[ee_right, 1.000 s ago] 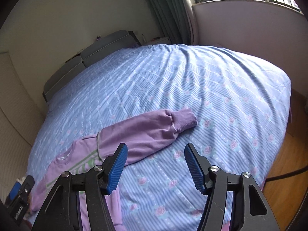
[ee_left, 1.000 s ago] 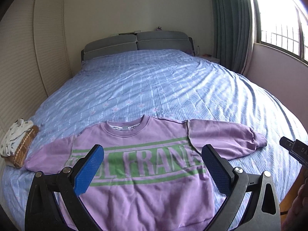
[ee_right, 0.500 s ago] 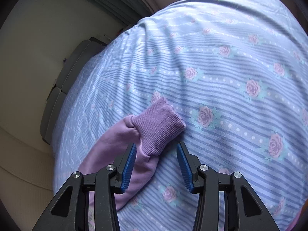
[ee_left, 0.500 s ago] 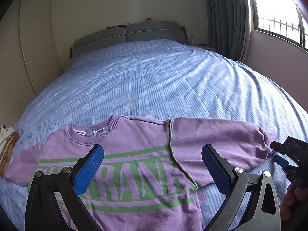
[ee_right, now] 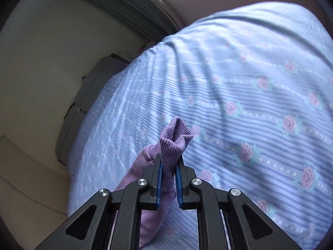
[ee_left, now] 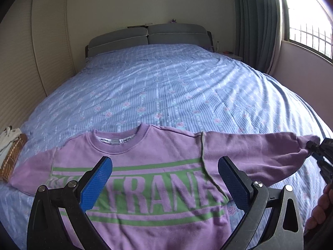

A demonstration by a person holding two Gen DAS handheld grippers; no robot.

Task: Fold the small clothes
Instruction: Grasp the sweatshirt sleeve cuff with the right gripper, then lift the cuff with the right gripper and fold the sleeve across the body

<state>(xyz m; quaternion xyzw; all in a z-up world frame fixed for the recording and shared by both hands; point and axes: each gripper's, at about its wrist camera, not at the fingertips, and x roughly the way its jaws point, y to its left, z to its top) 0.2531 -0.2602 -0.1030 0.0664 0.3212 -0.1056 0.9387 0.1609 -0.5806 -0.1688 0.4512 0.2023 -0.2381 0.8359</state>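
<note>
A lilac sweatshirt (ee_left: 145, 156) with green lettering lies flat, front up, on the blue flowered bedspread (ee_left: 166, 83). Its right sleeve (ee_left: 249, 150) stretches out to the side. My left gripper (ee_left: 164, 162) hovers open over the chest, nothing between its blue pads. My right gripper (ee_right: 169, 158) pinches the ribbed cuff (ee_right: 175, 137) of that sleeve; its jaws are closing, the pads press the fabric, and the cuff end stands up beyond the fingertips. The right gripper (ee_left: 320, 152) also shows at the sleeve's end in the left wrist view.
A small pile of folded clothes (ee_left: 10, 145) sits at the bed's left edge. The grey headboard (ee_left: 145, 35) is at the far end, with a curtain and window (ee_left: 308, 20) on the right. A hand (ee_left: 320, 214) shows at the right border.
My right gripper came down over the cuff, rolled, and closed on it. The left gripper shifted right along the sweatshirt and sank closer, staying open.
</note>
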